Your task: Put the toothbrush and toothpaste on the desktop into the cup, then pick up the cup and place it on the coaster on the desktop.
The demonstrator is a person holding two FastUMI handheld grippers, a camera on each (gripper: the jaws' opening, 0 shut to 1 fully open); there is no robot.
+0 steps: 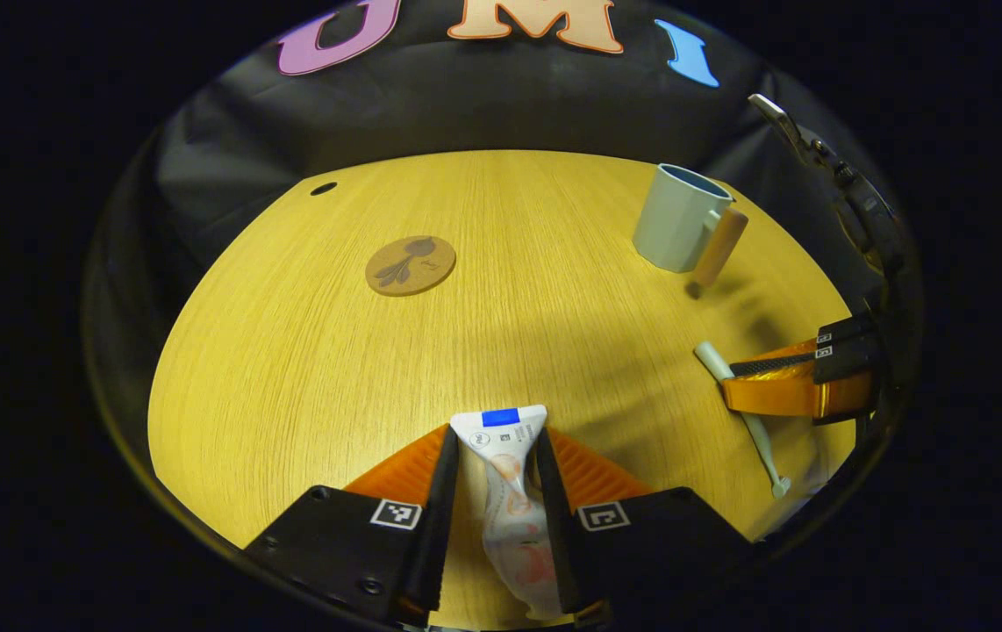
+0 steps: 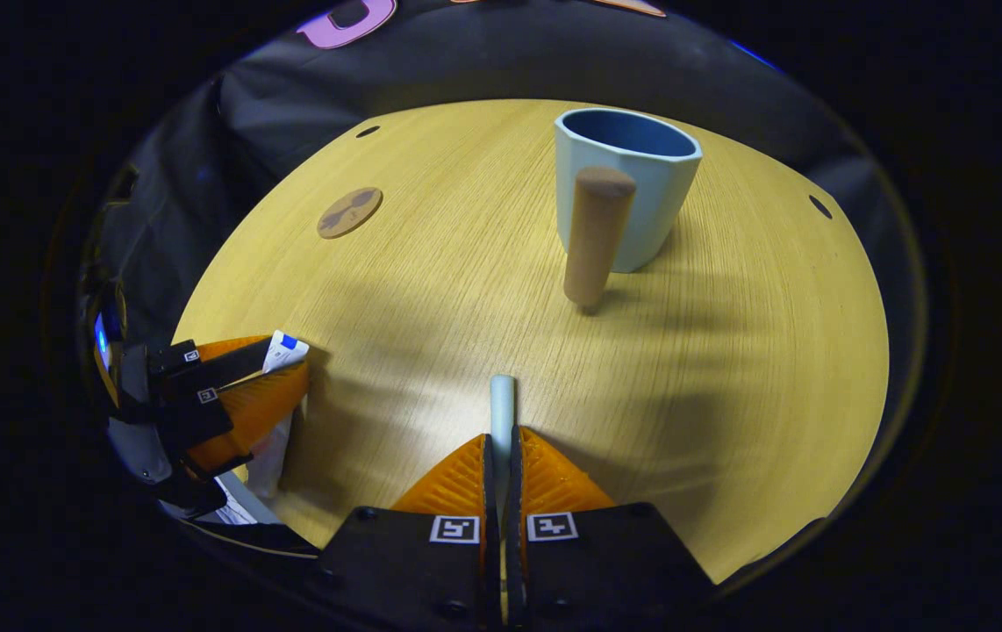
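Here, in the left gripper view, the left gripper [image 1: 497, 456] pinches the toothpaste [image 1: 508, 478] between both fingers over the near edge of the table [image 1: 483, 333]; far off sit the coaster [image 1: 411, 265] to the left and the cup [image 1: 681, 218] to the right, and the right gripper [image 1: 742, 379] clamps a toothbrush [image 1: 760, 434] whose whole length shows. In the right gripper view, the right gripper [image 2: 502, 448] is pressed onto the toothbrush [image 2: 502, 402], just its tip poking out; the cup [image 2: 633, 189] stands ahead with its wooden handle [image 2: 593, 237] facing the camera, the coaster [image 2: 349, 212] lies far left, and the left gripper [image 2: 277, 369] holds the toothpaste [image 2: 284, 353] at the left edge.

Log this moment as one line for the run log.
left gripper: shut on toothpaste | right gripper: shut on toothbrush | cup: upright, empty | coaster: bare
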